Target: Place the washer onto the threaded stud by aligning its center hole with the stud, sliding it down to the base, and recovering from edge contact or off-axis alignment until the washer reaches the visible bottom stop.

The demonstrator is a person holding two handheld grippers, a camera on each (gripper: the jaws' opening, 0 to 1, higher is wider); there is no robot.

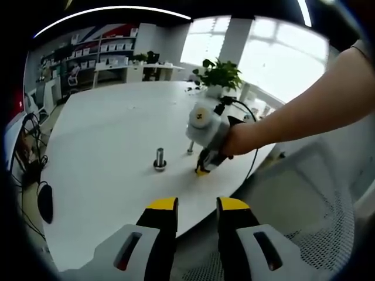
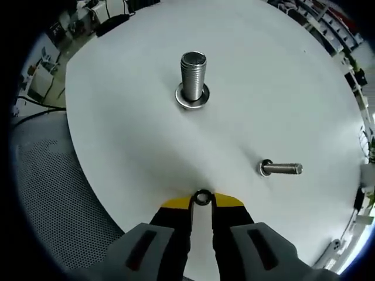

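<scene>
A thick threaded stud [image 2: 193, 76] stands upright on the white round table [image 2: 117, 134], with a flat ring around its base. My right gripper [image 2: 202, 200] is shut on a small metal washer [image 2: 202, 197] pinched at its yellow tips, low over the table and short of the stud. In the left gripper view the same stud [image 1: 160, 159] sits left of the right gripper [image 1: 205, 168], which a hand holds tip-down on the table. My left gripper [image 1: 197, 205] is open with nothing in it, back at the table's near edge.
A thinner bolt [image 2: 281, 169] stands on its head right of the stud, also seen as the small bolt [image 1: 190, 149]. A potted plant [image 1: 218, 76] sits at the far table edge. A mesh chair [image 1: 316, 234] lies below on the right; cables hang at the left.
</scene>
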